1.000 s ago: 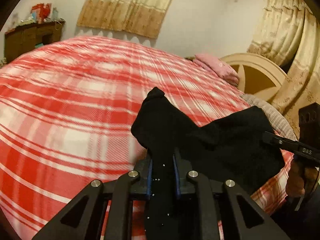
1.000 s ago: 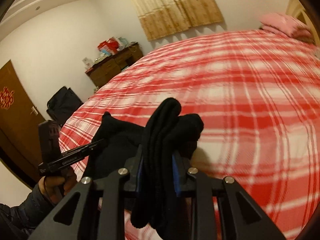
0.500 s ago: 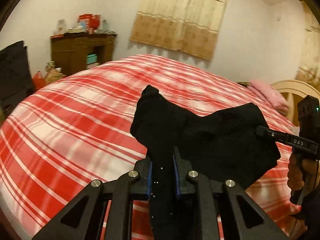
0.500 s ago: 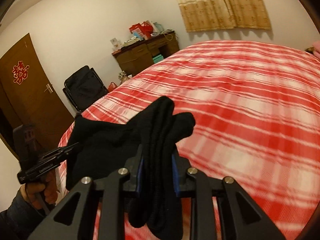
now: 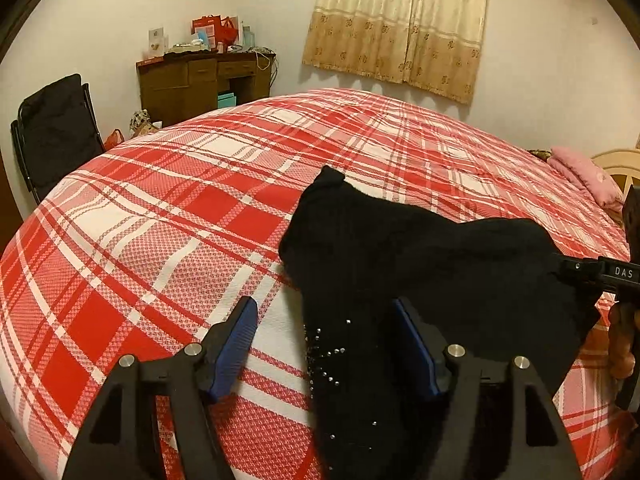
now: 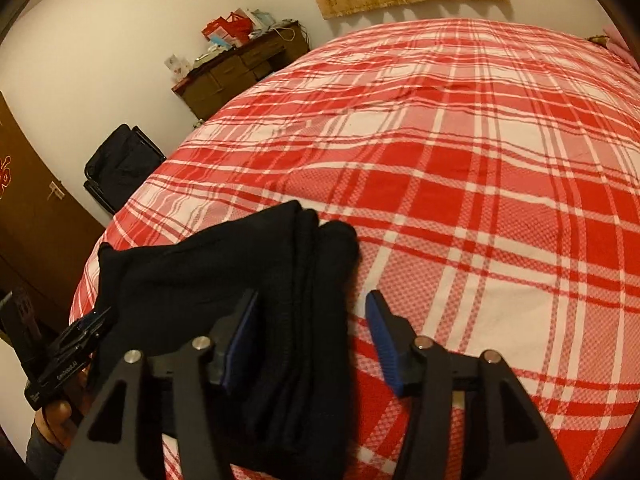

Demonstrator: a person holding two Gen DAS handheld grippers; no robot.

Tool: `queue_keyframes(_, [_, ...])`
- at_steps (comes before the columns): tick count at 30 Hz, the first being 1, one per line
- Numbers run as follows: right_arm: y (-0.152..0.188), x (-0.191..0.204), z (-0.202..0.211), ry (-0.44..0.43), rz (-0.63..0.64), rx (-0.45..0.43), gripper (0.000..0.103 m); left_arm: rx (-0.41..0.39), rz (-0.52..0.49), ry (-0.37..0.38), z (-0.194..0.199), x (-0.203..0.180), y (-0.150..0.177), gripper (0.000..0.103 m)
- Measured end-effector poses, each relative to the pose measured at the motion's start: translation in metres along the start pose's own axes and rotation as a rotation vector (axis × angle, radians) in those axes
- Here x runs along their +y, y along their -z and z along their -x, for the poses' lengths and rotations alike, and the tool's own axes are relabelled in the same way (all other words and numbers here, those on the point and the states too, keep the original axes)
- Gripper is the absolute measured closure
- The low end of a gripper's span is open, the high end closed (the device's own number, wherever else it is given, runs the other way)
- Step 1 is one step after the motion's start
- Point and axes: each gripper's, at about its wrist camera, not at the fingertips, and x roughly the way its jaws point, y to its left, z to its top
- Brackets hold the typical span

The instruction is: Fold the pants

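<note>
Left wrist view: the left claw [image 5: 326,344] is being held with its blue pads [image 5: 236,346] spread wide apart. The pants [image 5: 400,272] are lying between the pads, nothing being pinched; whether the right pad is being touched by the cloth cannot be told. The black bundle is seen resting on the bed [image 5: 160,208], at the near edge of the plaid cover. Its studded strip is running straight out from the claw, along the fingers' line, with the wider mass spreading toward the right claw [image 5: 600,274], whose body alone is shown at the bundle's far end.

Right wrist view: the right claw [image 6: 316,338] is likewise being held apart, its pads [image 6: 382,338] clear of any grip. The pants [image 6: 248,280] are lying between the fingers and off toward the left claw [image 6: 86,330], folded ridges running forward along the finger line. The bed [image 6: 480,160] beyond the bundle is being left bare of clothing.

Judgement: both claws are equally near, one at each end. The next move is being governed by the bundle's length running claw to claw.

Containers: none are being used; a cluttered dresser [image 5: 200,80] is standing by the wall beyond the bed.
</note>
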Motion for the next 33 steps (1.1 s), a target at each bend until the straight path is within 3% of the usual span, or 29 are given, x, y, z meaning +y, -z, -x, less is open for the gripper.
queue_keyframes(15, [0.001,0.001,0.002,0.037,-0.012,-0.015,0.041,0.007,0.001,-0.036,0.009,0.003,0.002,0.031])
queue_keyframes(23, [0.007,-0.007,0.038,0.114,-0.022,-0.079,0.034,0.012,-0.012,-0.113,0.032,0.011,0.013,0.024])
queue_keyframes(33, [0.024,-0.006,0.064,0.107,-0.034,-0.076,0.029,0.032,-0.009,-0.149,0.051,0.011,0.021,0.023])
